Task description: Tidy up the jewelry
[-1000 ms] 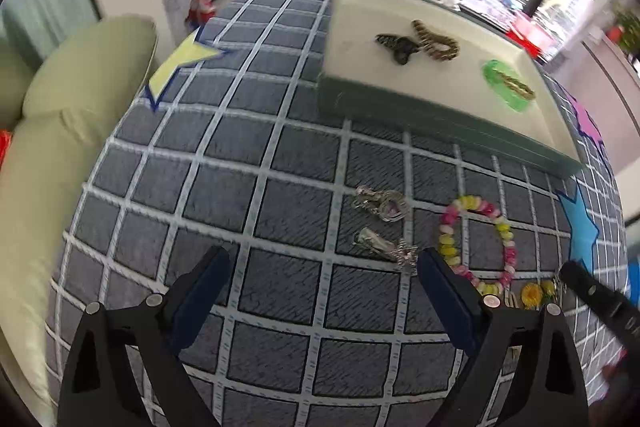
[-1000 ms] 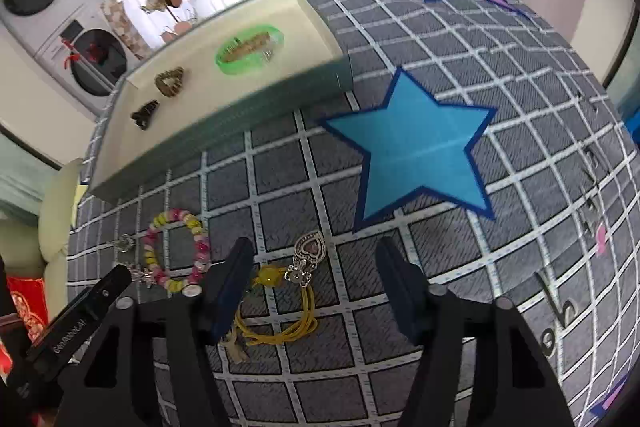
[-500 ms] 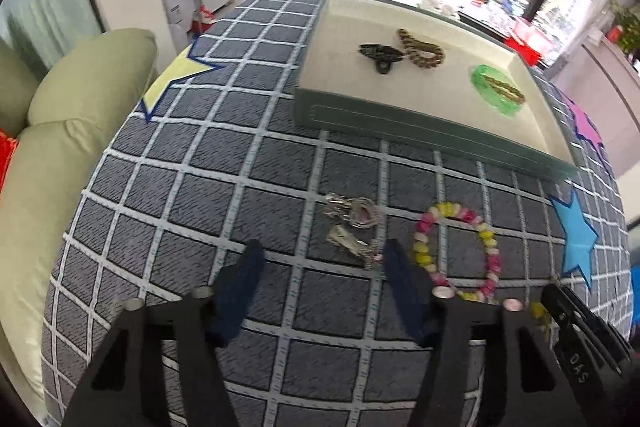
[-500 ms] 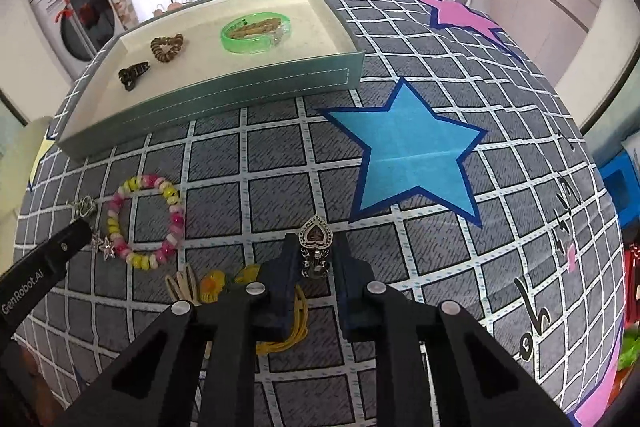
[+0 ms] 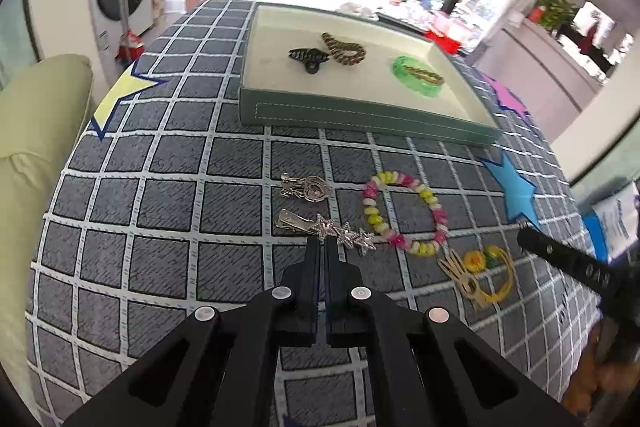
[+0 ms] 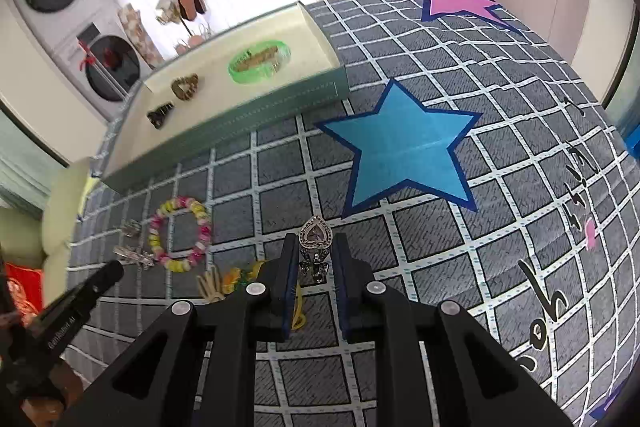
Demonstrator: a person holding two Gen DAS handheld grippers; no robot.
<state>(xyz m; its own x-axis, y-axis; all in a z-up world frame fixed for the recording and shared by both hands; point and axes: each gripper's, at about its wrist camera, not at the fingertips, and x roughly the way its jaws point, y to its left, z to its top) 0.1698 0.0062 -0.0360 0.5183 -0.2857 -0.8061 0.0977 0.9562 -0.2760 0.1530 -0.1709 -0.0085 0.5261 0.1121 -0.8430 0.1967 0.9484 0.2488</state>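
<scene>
Both claws have closed since the earlier frames. Left wrist view: the left claw [image 5: 323, 247] is pinched fully shut on the silver star hair clip [image 5: 326, 227] lying on the grid-patterned bench [image 5: 160, 195] — ready to carry to the green tray [image 5: 360, 115]. Right wrist view: the right claw [image 6: 316, 259] grips the heart-shaped clip [image 6: 316, 239]; the other gripper's finger reads "GenRobot AI".

Two close, downward wrist views over one shared tray [image 5: 360, 115] and bracelet [image 6: 180, 233].

Bracelet [image 5: 404, 213] before tray [image 5: 360, 115]
</scene>
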